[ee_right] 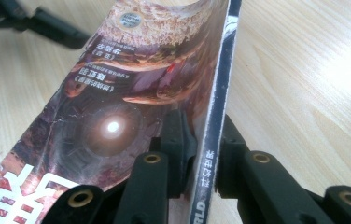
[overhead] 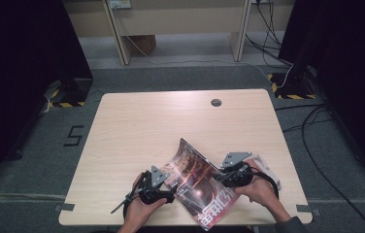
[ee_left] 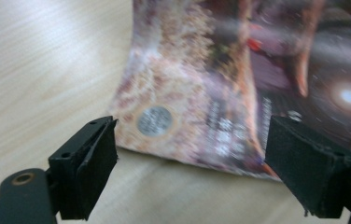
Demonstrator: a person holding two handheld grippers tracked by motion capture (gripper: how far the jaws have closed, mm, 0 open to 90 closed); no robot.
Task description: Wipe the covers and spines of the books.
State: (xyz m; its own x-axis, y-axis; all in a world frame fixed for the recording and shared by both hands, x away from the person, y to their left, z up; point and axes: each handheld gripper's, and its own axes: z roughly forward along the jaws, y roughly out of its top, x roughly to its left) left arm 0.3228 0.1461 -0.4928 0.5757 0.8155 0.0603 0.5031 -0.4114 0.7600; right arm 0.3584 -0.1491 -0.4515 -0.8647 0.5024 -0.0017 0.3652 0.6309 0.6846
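Jaws of the right gripper (ee_right: 197, 154) pinch the glossy dark-covered magazine (ee_right: 131, 93) by its spine; the left gripper (ee_left: 192, 172) gapes wide near the curling cover, seemingly ready to catch and open it.

Reddish-brown magazine (overhead: 197, 182) with glowing white spot, pale woodgrain table (overhead: 141, 126)

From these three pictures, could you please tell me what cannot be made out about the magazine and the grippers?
- Magazine: its near corner is cut off by the bottom edge of the high view.
- Cover print and round seal: blurred in the left gripper view.
- Spine lettering: partly covered by the right gripper.
- Left gripper: its body is cut off by the bottom edge.
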